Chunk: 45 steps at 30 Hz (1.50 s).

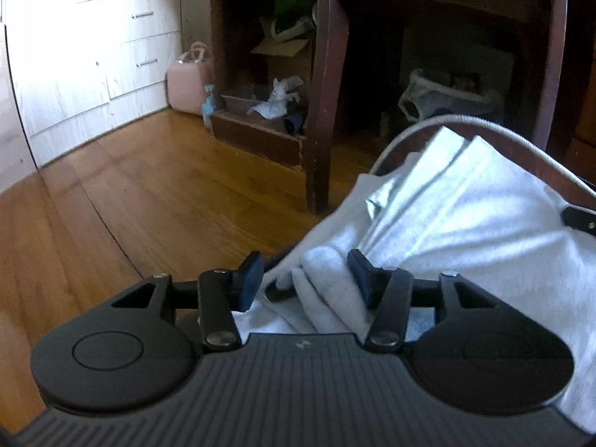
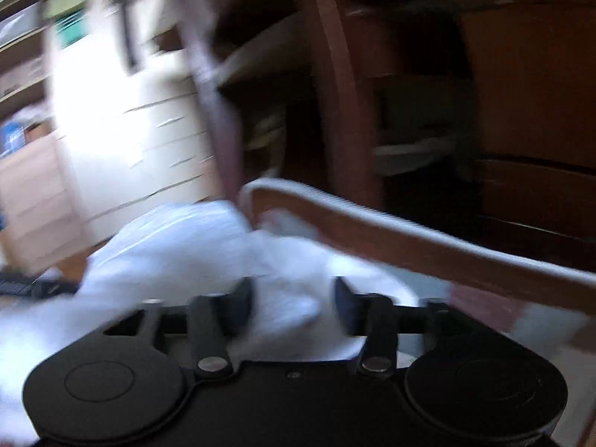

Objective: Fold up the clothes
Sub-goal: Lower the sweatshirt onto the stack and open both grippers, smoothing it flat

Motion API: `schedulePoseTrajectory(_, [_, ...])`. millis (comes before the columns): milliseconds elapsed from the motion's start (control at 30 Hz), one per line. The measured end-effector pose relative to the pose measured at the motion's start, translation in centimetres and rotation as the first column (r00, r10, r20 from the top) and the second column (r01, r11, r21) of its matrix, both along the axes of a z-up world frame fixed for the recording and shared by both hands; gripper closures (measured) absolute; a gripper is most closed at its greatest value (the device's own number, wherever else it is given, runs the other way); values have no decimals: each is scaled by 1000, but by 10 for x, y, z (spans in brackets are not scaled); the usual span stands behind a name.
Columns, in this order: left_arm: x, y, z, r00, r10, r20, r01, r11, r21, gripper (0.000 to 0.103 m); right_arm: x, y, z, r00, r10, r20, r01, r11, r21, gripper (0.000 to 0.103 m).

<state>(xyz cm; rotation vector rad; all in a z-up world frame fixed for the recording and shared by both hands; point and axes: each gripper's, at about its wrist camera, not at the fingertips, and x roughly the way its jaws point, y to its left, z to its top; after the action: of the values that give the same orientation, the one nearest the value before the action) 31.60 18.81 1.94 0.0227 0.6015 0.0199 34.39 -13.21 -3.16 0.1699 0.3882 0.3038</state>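
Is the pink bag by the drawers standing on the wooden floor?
Yes: the pink bag stands on the wooden floor, in the corner between the white drawers and the dark shelf unit.

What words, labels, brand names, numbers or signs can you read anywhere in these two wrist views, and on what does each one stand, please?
No text can be read in either view.
Left gripper: a small pale mark on its body, a logo rather than letters, too small to read.
White garment: plain, with no print or label showing.
Cardboard box under the dark shelf: no printing can be made out.
Right wrist view: motion blur smears the shelves and the white drawers, so any lettering there is unreadable.
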Motion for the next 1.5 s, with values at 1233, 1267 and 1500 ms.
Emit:
schedulePoseTrajectory(1233, [-65,-17,-13,966,-240,92,251,959,-129,67,56,71,25,926,337,-168,-360,923,-135,37])
schedulePoseTrajectory(1267, [-65,-15,-14,968,-230,97,242,961,-134,67,64,69,22,934,317,-167,-342,927,-155,34])
schedulePoseTrajectory(1500, [-68,-7,1,965,-198,172,222,966,-135,66,64,58,42,968,233,-96,-239,969,-66,38])
